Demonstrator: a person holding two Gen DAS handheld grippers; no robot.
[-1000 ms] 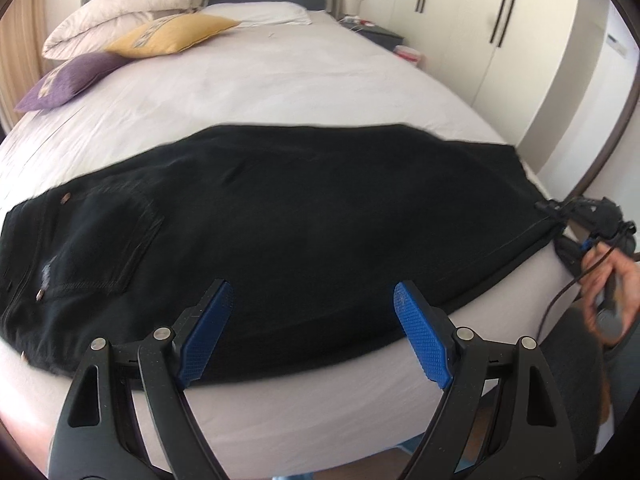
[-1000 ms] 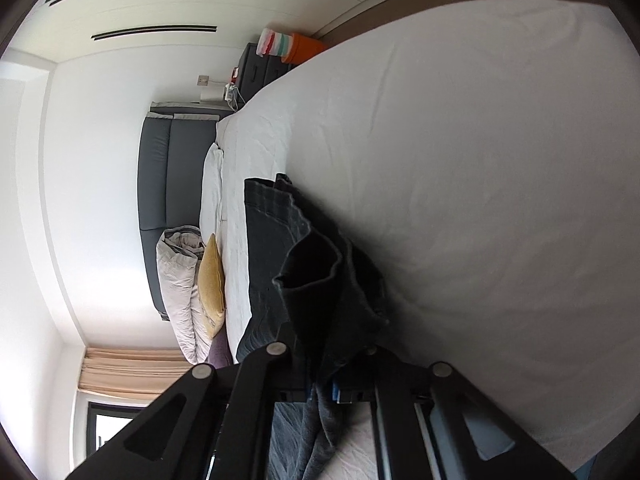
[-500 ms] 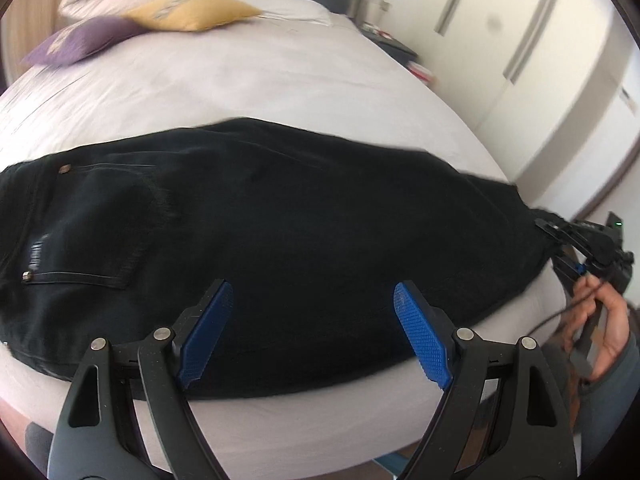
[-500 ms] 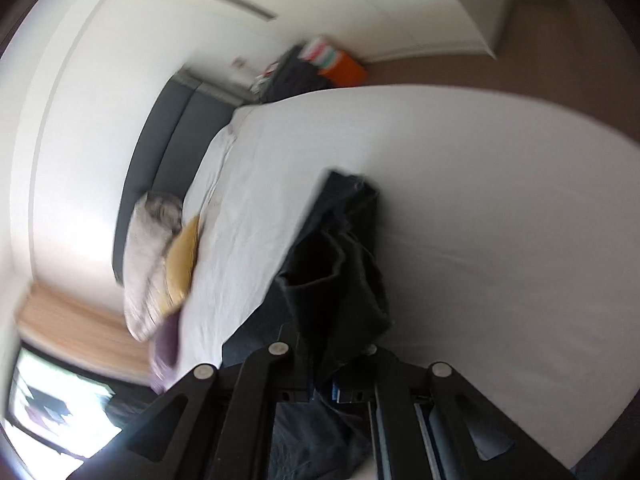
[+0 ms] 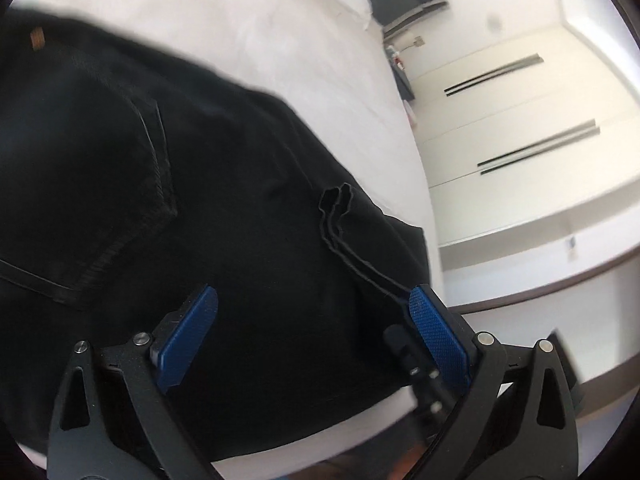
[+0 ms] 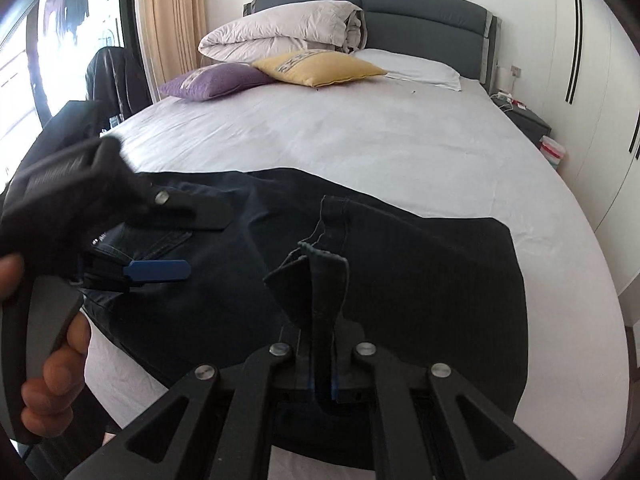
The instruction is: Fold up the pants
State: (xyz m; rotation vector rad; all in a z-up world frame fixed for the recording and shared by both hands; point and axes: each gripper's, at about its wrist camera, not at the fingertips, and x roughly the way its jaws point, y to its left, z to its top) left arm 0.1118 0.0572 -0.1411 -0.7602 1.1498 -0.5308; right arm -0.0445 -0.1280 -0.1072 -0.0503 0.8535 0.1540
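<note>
Black pants (image 6: 420, 280) lie across the near part of the white bed (image 6: 360, 140). My right gripper (image 6: 320, 364) is shut on the leg hem (image 6: 324, 272), which stands up bunched between its pads and hangs over the rest of the pants. In the left wrist view the same hem (image 5: 336, 208) is a raised fold over the pants (image 5: 160, 200), beside the back pocket (image 5: 120, 208). My left gripper (image 5: 314, 296) hovers over the pants with its jaws opening and no cloth pinched between the blue pads. The right wrist view shows the left gripper (image 6: 188, 244) at the left, held by a hand (image 6: 52, 364).
A purple pillow (image 6: 216, 80), a yellow pillow (image 6: 316, 66), a rolled duvet (image 6: 280, 32) and a white pillow (image 6: 412, 66) lie by the grey headboard (image 6: 420, 12). A dark nightstand (image 6: 524, 120) and white wardrobe doors (image 5: 520, 120) flank the bed's right side.
The right gripper has rolled upright and carried the leg hem back over the pants. The left gripper has swung over the pocket area, tilted, and spread its jaws wider.
</note>
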